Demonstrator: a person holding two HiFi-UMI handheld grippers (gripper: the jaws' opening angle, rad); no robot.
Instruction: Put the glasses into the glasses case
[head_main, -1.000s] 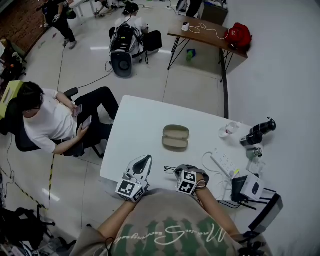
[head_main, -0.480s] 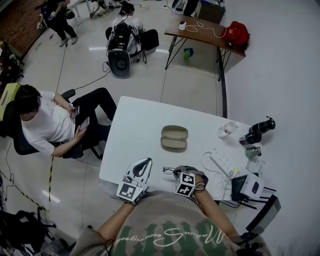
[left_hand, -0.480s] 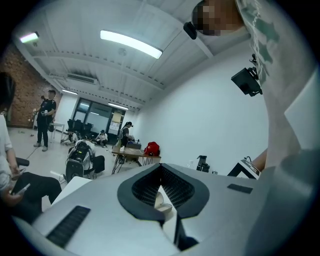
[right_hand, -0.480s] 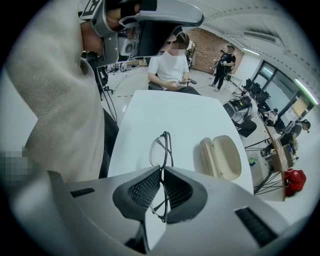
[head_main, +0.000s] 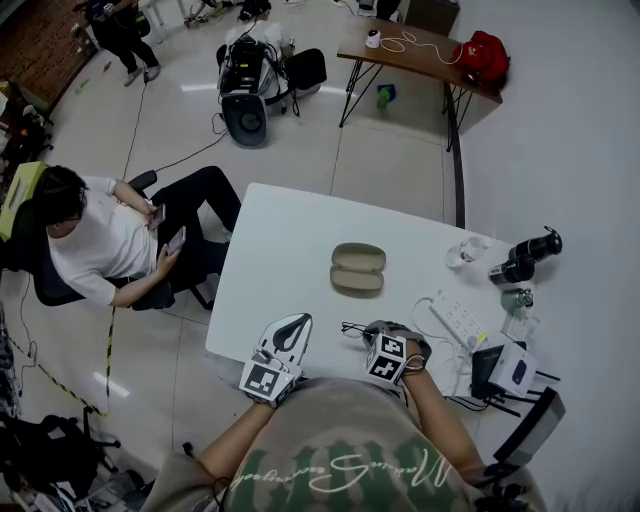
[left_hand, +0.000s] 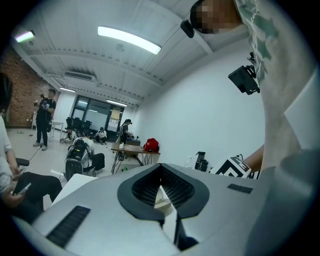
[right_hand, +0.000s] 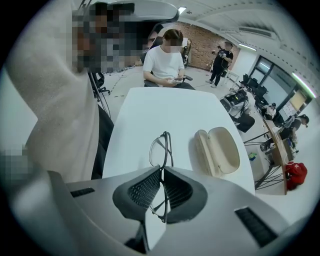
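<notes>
The open beige glasses case (head_main: 358, 268) lies near the middle of the white table (head_main: 280, 240). Dark-framed glasses (head_main: 352, 328) are at the near edge, with my right gripper (head_main: 368, 333) shut on them. In the right gripper view the glasses (right_hand: 162, 148) stick out forward from between the closed jaws of the right gripper (right_hand: 161, 173), and the case (right_hand: 218, 150) lies open just right of them. My left gripper (head_main: 288, 332) is at the table's near left edge. In its own view the left gripper (left_hand: 160, 173) is shut, with nothing held.
A power strip (head_main: 456, 321) with a white cable, a clear cup (head_main: 464, 252), a black bottle (head_main: 526, 257) and a small box (head_main: 508, 368) crowd the table's right side. A seated person (head_main: 95, 240) is left of the table. A wooden table (head_main: 420, 55) stands farther off.
The head view has shifted slightly. The right gripper, still holding the glasses, has edged a little forward and to the right. The left gripper has hardly moved.
</notes>
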